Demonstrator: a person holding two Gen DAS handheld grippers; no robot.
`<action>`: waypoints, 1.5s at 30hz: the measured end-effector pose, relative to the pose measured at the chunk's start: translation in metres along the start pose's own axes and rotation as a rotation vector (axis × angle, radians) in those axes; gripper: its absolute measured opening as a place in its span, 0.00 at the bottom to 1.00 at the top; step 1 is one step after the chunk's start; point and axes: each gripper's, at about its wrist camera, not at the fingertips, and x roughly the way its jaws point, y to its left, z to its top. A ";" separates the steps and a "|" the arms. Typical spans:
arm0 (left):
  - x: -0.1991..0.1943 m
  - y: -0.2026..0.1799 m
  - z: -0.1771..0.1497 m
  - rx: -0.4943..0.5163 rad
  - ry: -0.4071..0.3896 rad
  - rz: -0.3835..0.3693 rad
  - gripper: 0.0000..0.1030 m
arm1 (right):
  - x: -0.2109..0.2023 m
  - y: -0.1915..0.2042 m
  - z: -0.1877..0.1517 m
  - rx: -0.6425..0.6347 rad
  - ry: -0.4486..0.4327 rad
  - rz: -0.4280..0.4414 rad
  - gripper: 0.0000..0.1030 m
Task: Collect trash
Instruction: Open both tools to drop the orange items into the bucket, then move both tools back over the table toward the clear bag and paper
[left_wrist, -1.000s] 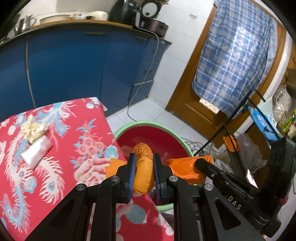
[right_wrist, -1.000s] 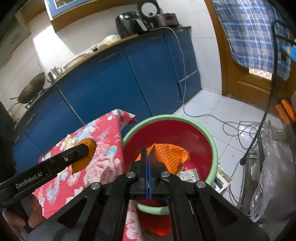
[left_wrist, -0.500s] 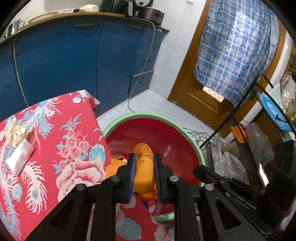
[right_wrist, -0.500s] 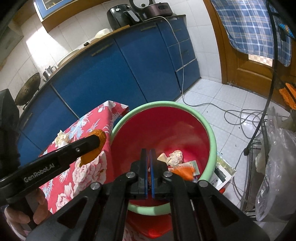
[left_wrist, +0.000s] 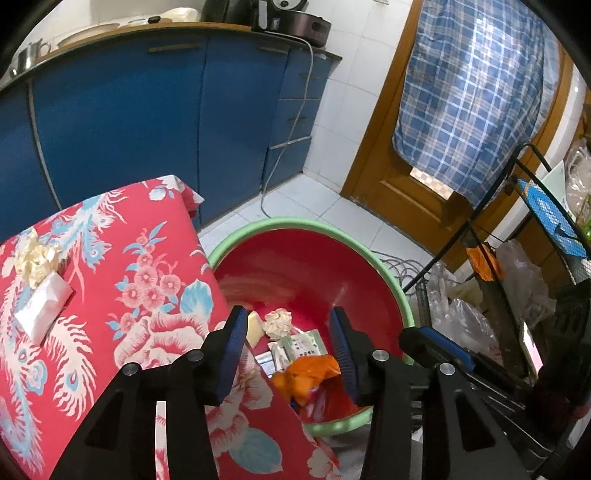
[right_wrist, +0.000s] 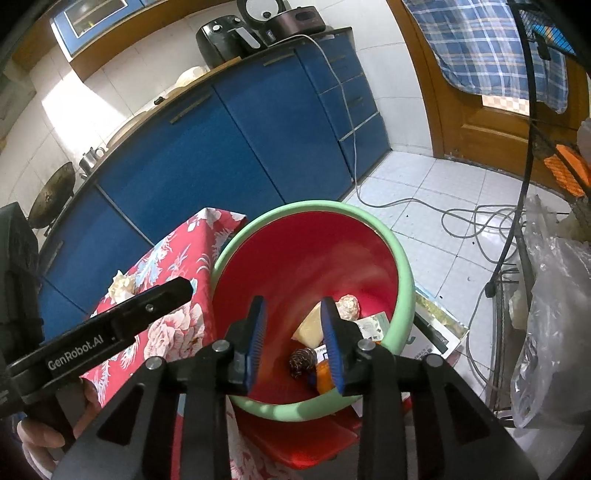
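Two bits of trash are left on the desk with the red flowery cloth (left_wrist: 147, 280): a crumpled cream paper ball (left_wrist: 35, 256) and a flat white paper packet (left_wrist: 42, 306), touching each other near the far left edge. Both look very light and soft, so they should squash easily and will not break. The ball is best pinched across its puffy middle. The packet lies flat, so one thin edge is probably the place to nip it, or it may slip away. Beside the desk stands the red bucket with a green rim (left_wrist: 380, 266), with paper scraps and an orange wrapper (left_wrist: 310, 373) inside. The left tongs (left_wrist: 288, 350) and the right tongs (right_wrist: 293, 343) hang over the bucket, both spread wide and holding nothing.
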 end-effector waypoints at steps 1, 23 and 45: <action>-0.002 0.001 0.000 0.001 -0.003 0.003 0.47 | -0.001 0.000 0.000 0.001 -0.002 0.002 0.33; -0.048 0.076 -0.001 -0.032 -0.064 0.163 0.47 | -0.040 0.031 -0.014 -0.031 -0.027 0.014 0.43; -0.024 0.181 0.002 -0.109 0.034 0.296 0.52 | -0.041 0.026 -0.017 -0.011 -0.029 -0.023 0.56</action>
